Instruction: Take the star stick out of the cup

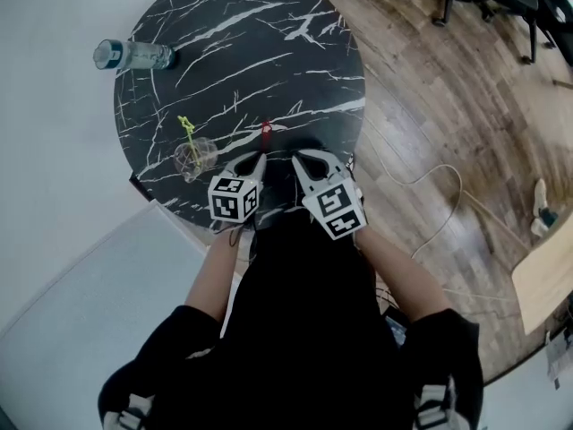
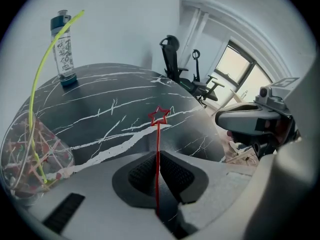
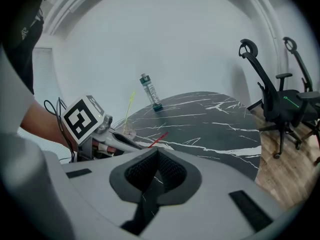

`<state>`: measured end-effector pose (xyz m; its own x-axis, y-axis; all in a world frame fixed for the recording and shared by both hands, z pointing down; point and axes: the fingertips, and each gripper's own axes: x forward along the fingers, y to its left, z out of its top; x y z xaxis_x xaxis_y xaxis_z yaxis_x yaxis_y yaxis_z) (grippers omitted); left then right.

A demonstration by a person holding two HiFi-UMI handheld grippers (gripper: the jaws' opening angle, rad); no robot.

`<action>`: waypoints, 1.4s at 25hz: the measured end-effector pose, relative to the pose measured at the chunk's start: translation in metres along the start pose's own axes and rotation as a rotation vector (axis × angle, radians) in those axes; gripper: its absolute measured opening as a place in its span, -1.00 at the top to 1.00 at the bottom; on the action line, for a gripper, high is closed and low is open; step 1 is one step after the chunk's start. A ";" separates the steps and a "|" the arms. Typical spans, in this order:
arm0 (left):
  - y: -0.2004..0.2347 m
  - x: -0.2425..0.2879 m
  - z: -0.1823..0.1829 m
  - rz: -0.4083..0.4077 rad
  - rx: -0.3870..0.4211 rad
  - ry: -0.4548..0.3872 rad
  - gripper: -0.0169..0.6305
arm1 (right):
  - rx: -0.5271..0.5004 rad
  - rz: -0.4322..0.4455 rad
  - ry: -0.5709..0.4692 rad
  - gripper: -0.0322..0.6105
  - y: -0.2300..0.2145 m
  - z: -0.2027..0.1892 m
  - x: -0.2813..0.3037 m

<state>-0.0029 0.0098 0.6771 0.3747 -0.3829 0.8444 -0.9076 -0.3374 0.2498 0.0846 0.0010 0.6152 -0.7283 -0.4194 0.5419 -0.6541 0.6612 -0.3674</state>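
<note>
My left gripper (image 1: 259, 158) (image 2: 157, 171) is shut on a thin red star stick (image 2: 159, 116) (image 1: 266, 133), which rises upright from between the jaws above the black marble table (image 1: 269, 52). The stick is out of the clear cup (image 1: 195, 158) (image 2: 32, 156), which stands to the gripper's left. The cup holds a bent yellow-green stick (image 1: 187, 131) (image 2: 36, 81) and several thin pale ones. My right gripper (image 1: 301, 160) (image 3: 157, 165) is shut with nothing in it, just right of the left one. In the right gripper view, the red stick (image 3: 157, 138) points out from the left gripper (image 3: 97, 131).
A clear water bottle (image 1: 134, 55) (image 2: 64, 46) (image 3: 150, 92) stands at the table's far left edge. Office chairs (image 3: 272, 96) stand on the wood floor beyond the table, and a white cable (image 1: 439, 213) lies on the floor at the right.
</note>
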 end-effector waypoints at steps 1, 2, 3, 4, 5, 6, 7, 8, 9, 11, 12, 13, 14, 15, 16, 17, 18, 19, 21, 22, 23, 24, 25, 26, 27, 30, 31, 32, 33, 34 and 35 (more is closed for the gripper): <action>0.000 -0.002 0.001 -0.002 -0.001 -0.011 0.89 | -0.005 0.000 0.003 0.91 0.002 0.000 0.001; 0.000 -0.004 0.002 -0.005 -0.001 -0.021 0.84 | -0.011 0.000 0.005 0.91 0.004 0.001 0.001; 0.001 -0.006 0.003 -0.007 -0.002 -0.030 0.82 | -0.016 0.001 0.005 0.91 0.006 0.002 0.003; 0.002 -0.009 0.004 -0.008 -0.003 -0.039 0.81 | -0.022 0.002 0.003 0.91 0.008 0.004 0.004; 0.003 -0.012 0.005 -0.007 -0.004 -0.048 0.81 | -0.025 0.002 0.002 0.91 0.011 0.005 0.005; 0.005 -0.016 0.006 -0.005 -0.007 -0.058 0.81 | -0.028 0.002 0.001 0.91 0.014 0.008 0.007; 0.007 -0.021 0.007 0.000 -0.010 -0.069 0.81 | -0.030 0.003 0.000 0.91 0.017 0.011 0.008; 0.010 -0.026 0.008 0.007 -0.014 -0.083 0.81 | -0.033 0.005 -0.003 0.91 0.020 0.014 0.009; 0.013 -0.032 0.009 0.015 -0.018 -0.098 0.81 | -0.037 0.008 -0.005 0.91 0.023 0.016 0.011; 0.018 -0.044 0.012 0.032 -0.025 -0.129 0.81 | -0.050 0.017 -0.009 0.91 0.030 0.021 0.015; 0.020 -0.050 0.013 0.038 -0.029 -0.143 0.81 | -0.059 0.022 -0.010 0.91 0.034 0.024 0.017; 0.022 -0.056 0.015 0.041 -0.033 -0.159 0.82 | -0.068 0.029 -0.011 0.91 0.039 0.026 0.020; 0.023 -0.062 0.016 0.044 -0.036 -0.176 0.82 | -0.080 0.038 -0.014 0.91 0.044 0.029 0.022; 0.025 -0.068 0.018 0.049 -0.040 -0.197 0.84 | -0.092 0.047 -0.018 0.91 0.048 0.033 0.025; 0.027 -0.074 0.021 0.058 -0.045 -0.219 0.88 | -0.106 0.057 -0.022 0.91 0.052 0.037 0.027; 0.029 -0.079 0.023 0.069 -0.051 -0.242 0.92 | -0.120 0.067 -0.024 0.91 0.055 0.041 0.030; 0.032 -0.085 0.024 0.080 -0.056 -0.261 0.94 | -0.131 0.076 -0.026 0.91 0.059 0.045 0.031; 0.034 -0.091 0.025 0.088 -0.060 -0.277 0.95 | -0.139 0.084 -0.027 0.91 0.062 0.049 0.032; 0.038 -0.102 0.024 0.099 -0.072 -0.298 0.95 | -0.150 0.097 -0.030 0.91 0.071 0.054 0.034; 0.041 -0.108 0.023 0.103 -0.079 -0.305 0.95 | -0.156 0.105 -0.032 0.91 0.076 0.057 0.036; 0.043 -0.113 0.021 0.105 -0.087 -0.310 0.95 | -0.163 0.113 -0.035 0.91 0.081 0.059 0.038; 0.046 -0.118 0.019 0.107 -0.096 -0.314 0.95 | -0.169 0.121 -0.039 0.91 0.086 0.061 0.040; 0.050 -0.123 0.018 0.112 -0.106 -0.321 0.95 | -0.175 0.129 -0.043 0.91 0.091 0.064 0.042; 0.053 -0.127 0.018 0.119 -0.116 -0.330 0.95 | -0.183 0.136 -0.046 0.91 0.095 0.067 0.043; 0.056 -0.132 0.018 0.129 -0.125 -0.341 0.95 | -0.191 0.143 -0.049 0.91 0.098 0.070 0.045; 0.064 -0.145 0.020 0.159 -0.149 -0.373 0.95 | -0.216 0.168 -0.048 0.91 0.108 0.077 0.050; 0.066 -0.149 0.020 0.167 -0.157 -0.385 0.95 | -0.223 0.176 -0.047 0.91 0.111 0.080 0.052; 0.069 -0.153 0.021 0.174 -0.165 -0.398 0.95 | -0.231 0.183 -0.047 0.91 0.114 0.082 0.054; 0.071 -0.157 0.022 0.177 -0.173 -0.413 0.95 | -0.238 0.190 -0.047 0.91 0.118 0.084 0.055; 0.073 -0.161 0.022 0.178 -0.181 -0.429 0.95 | -0.245 0.196 -0.047 0.91 0.121 0.085 0.057; 0.075 -0.164 0.022 0.179 -0.188 -0.441 0.95 | -0.249 0.200 -0.046 0.91 0.123 0.086 0.060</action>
<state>-0.1284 0.0279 0.5469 0.2178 -0.7608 0.6114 -0.9679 -0.0880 0.2352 -0.0571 0.0039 0.5368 -0.8495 -0.2895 0.4409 -0.4312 0.8627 -0.2643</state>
